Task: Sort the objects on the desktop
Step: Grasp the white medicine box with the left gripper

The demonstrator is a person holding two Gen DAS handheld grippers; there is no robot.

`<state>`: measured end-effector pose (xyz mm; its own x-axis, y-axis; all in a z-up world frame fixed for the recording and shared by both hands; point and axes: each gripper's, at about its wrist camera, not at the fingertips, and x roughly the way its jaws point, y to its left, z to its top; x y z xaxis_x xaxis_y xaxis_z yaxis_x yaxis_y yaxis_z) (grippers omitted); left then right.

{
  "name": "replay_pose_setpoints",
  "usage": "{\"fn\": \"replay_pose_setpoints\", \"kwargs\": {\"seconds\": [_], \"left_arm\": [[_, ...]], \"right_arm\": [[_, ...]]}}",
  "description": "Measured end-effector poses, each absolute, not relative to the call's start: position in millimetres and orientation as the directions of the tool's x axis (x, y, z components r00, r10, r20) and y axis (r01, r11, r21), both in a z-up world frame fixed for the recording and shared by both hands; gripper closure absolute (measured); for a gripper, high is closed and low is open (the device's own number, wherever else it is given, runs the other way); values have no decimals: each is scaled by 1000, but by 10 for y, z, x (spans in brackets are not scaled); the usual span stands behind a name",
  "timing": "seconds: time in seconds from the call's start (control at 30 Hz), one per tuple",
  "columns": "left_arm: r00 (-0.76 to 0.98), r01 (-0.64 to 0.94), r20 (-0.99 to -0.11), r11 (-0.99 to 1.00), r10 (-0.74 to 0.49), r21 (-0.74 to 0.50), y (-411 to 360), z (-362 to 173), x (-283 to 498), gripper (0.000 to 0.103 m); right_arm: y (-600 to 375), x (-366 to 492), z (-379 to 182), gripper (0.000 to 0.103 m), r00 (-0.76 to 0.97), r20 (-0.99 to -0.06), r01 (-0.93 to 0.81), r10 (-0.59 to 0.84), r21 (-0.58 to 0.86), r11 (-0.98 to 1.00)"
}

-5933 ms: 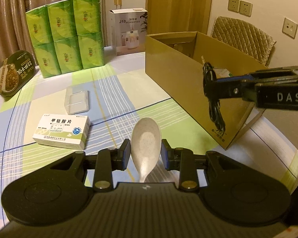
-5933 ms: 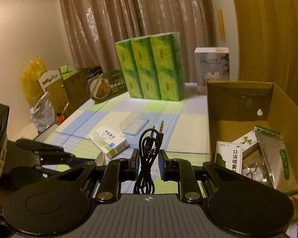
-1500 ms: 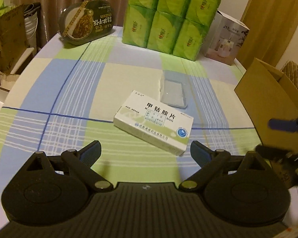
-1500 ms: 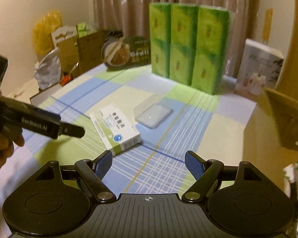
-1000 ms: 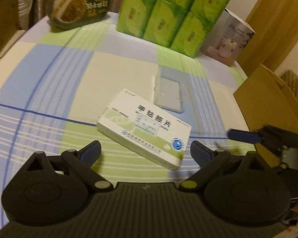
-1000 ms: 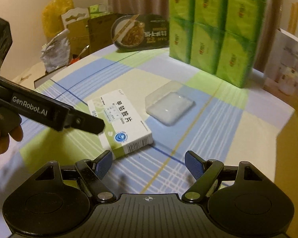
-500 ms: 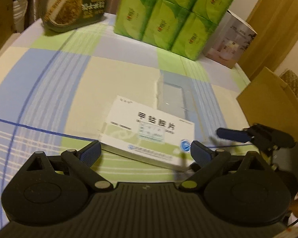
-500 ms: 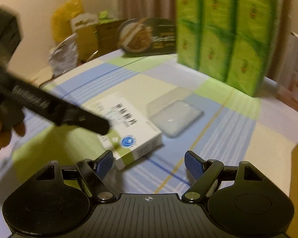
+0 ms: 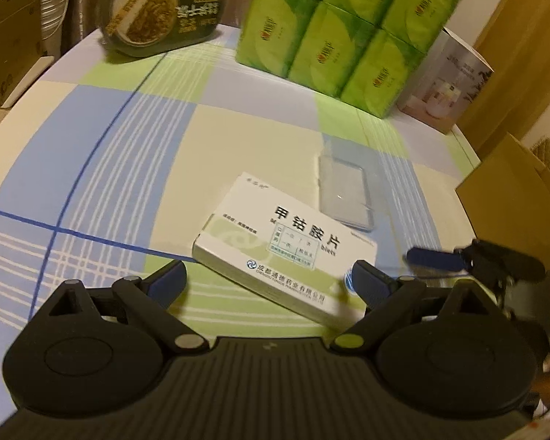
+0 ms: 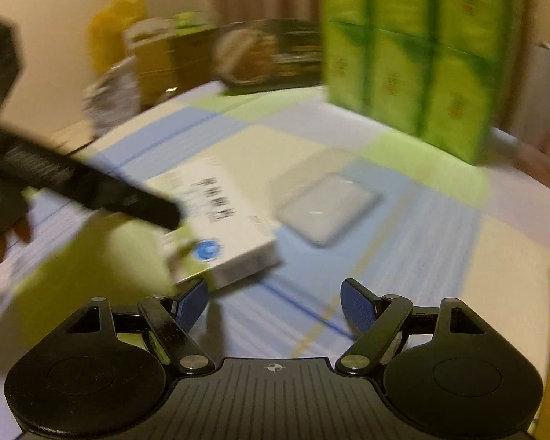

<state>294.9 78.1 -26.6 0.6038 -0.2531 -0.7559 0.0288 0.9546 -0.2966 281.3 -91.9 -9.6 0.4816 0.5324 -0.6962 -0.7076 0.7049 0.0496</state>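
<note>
Both our tools, left (image 9: 267,280) and right (image 10: 273,302), gape wide and empty around the pillbox (image 9: 288,247); we should square up across its narrow sides before closing

Green tissue packs (image 9: 344,33) stacked at far table edge; noodle bowl (image 9: 157,11) leans left, white appliance box (image 9: 447,84) right.

The medicine box (image 9: 286,245) is smooth white cardboard. The flat case (image 9: 344,194) is clear glossy plastic. The tablecloth (image 9: 128,154) is matt checked cloth.
</note>
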Motion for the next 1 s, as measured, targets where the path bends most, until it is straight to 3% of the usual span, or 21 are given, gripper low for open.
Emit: {"fn": "replay_pose_setpoints", "kwargs": {"seconds": [0.4, 0.57, 0.7, 1.0], "left_arm": [[613, 22, -754, 959, -236, -283, 817, -278, 2971, 8], [589, 102, -775, 972, -231, -212, 724, -259, 2963, 8], [574, 161, -785, 972, -233, -171, 650, -267, 2931, 7], [585, 14, -772, 955, -249, -297, 679, -332, 2991, 6]], "right_arm": [[-1145, 3130, -22, 25, 641, -669, -493, 376, 17, 870], [-1095, 3199, -112, 25, 623, -670, -518, 404, 34, 855], [-1015, 3143, -147, 25, 507, -678, -653, 533, 101, 750], [-905, 2994, -144, 25, 479, -701, -699, 529, 60, 713]]}}
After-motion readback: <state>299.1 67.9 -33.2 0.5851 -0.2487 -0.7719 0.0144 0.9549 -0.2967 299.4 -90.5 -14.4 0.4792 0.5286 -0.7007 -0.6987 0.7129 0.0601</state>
